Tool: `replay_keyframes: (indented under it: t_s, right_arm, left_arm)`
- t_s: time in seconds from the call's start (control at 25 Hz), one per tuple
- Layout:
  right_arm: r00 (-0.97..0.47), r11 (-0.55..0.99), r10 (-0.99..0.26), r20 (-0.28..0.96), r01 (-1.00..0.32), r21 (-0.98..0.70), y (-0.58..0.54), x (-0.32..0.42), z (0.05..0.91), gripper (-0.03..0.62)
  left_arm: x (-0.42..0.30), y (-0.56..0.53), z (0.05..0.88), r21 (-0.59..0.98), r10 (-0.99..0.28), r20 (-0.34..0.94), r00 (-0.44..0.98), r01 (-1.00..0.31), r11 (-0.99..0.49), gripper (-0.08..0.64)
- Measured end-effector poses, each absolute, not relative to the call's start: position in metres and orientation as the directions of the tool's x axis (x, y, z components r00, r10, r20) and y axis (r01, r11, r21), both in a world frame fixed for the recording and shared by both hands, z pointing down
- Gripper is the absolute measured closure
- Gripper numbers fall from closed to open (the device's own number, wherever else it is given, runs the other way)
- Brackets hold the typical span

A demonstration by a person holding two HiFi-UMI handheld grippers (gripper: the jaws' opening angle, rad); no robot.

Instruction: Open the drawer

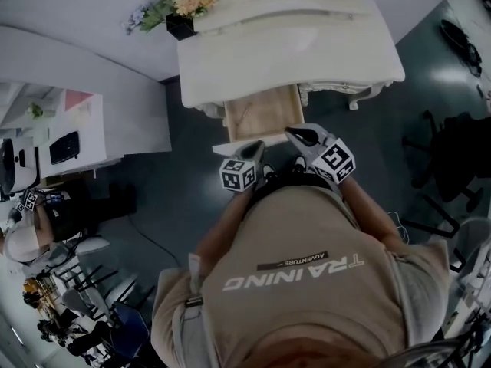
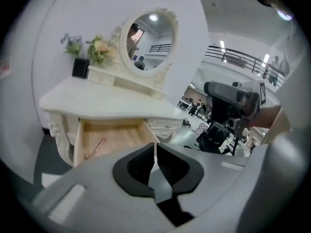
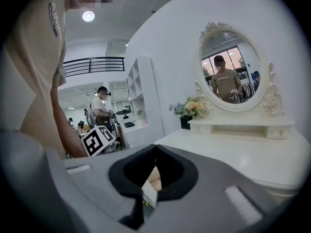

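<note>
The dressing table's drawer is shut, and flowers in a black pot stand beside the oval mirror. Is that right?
Not quite. The drawer is pulled out, not shut: the left gripper view shows its wooden inside. The flowers in a black pot do stand beside the oval mirror on the dressing table.
</note>
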State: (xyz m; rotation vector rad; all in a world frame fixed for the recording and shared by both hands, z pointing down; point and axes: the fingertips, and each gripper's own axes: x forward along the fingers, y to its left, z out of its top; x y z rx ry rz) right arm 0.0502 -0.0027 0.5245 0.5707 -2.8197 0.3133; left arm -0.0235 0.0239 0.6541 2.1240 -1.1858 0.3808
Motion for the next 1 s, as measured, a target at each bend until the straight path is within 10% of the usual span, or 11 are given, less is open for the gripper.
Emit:
replay_keyframes:
  t_s: [1.0]
  right_arm:
    - [-0.845,0.845,-0.519,0.131,-0.530,-0.070,-0.063,0.020,0.416,0.589]
  left_arm:
    - [-0.099,-0.056,0.386,-0.082,-0.901,0.131,0.413,-0.902,-0.425,0.552]
